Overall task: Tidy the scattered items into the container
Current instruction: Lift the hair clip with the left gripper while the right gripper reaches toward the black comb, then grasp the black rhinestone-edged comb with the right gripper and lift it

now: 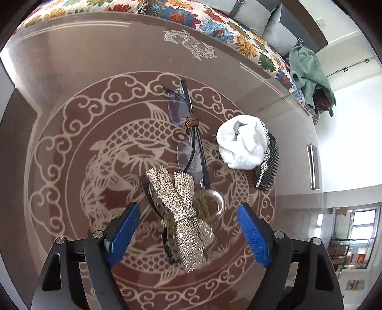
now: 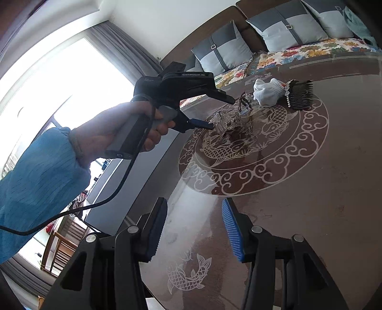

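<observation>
A sparkly rhinestone bow clip (image 1: 182, 214) lies on the brown glass table (image 1: 71, 100) between the blue pads of my open left gripper (image 1: 188, 231), which hovers just over it. Beside it are a small round clear dish (image 1: 210, 202), rimless glasses (image 1: 188, 133) with a brown hair tie (image 1: 192, 120) around them, a white rolled sock (image 1: 241, 142) and a black hair comb (image 1: 269, 164). The right wrist view shows the left gripper (image 2: 212, 124) at the bow clip (image 2: 220, 120), with the sock (image 2: 266, 94) and comb (image 2: 300, 97) behind. My right gripper (image 2: 194, 229) is open and empty above the table's near part.
A sofa with a floral cover (image 1: 214, 21) and grey cushions (image 2: 286, 28) runs along the table's far side. A green cloth (image 1: 308, 71) hangs at its end. The table's left edge (image 2: 167, 190) drops off toward a bright window (image 2: 47, 95).
</observation>
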Motion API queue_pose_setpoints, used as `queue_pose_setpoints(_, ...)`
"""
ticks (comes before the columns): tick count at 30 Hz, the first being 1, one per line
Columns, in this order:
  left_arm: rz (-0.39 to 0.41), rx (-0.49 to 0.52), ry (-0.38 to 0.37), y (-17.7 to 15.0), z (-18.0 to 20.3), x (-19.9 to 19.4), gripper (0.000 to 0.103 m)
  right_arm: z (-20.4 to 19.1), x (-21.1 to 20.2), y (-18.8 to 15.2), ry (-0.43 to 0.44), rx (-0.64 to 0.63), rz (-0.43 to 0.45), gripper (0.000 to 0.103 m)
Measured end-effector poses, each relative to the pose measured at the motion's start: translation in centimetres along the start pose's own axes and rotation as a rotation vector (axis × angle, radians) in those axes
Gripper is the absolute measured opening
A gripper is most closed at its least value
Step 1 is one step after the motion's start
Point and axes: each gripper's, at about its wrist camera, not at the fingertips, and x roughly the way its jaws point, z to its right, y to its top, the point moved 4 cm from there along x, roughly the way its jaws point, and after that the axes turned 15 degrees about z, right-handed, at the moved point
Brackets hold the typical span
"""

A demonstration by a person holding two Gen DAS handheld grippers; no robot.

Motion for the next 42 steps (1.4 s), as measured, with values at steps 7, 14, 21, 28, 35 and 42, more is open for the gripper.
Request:
queue_pose_setpoints(7,0.010,0.066,0.055,-0.1,-0.1,-1.0,0.019,0.5,0.2,-0.2,-0.010,0.040,-0.016,0.049)
queue_pose_setpoints(14,0.053,0.084,-0.023,-2.1,-0.3,-5.1,0.019,0.3,-1.0,1.0,-0.033,-0.006,0.040,0.049)
queue_pose_setpoints(21,0.091,0.094,-0.077,-6.0,-1.0,-8.8,0.019,5.7,1.9,8.7,-0.164,0.038,0.059,0.049)
queue_pose_setpoints(28,0.108,0.062,-0.145,-8.2,-1.8,-10.8,0.019,10.3,12.5,16.9,-0.224,-0.250,-0.176,0.049)
queue_pose_setpoints(35,0.109,0.040,-0.154,-8.3,-3.6,-11.2,0.019,8.8,19.9,19.7,-0.199,-0.543,-0.366,0.049)
queue_pose_setpoints(42,0.115,0.029,-0.179,-8.4,-4.3,-11.1,0.019,14.2,17.7,20.5,-0.414,-0.350,-0.410,0.050)
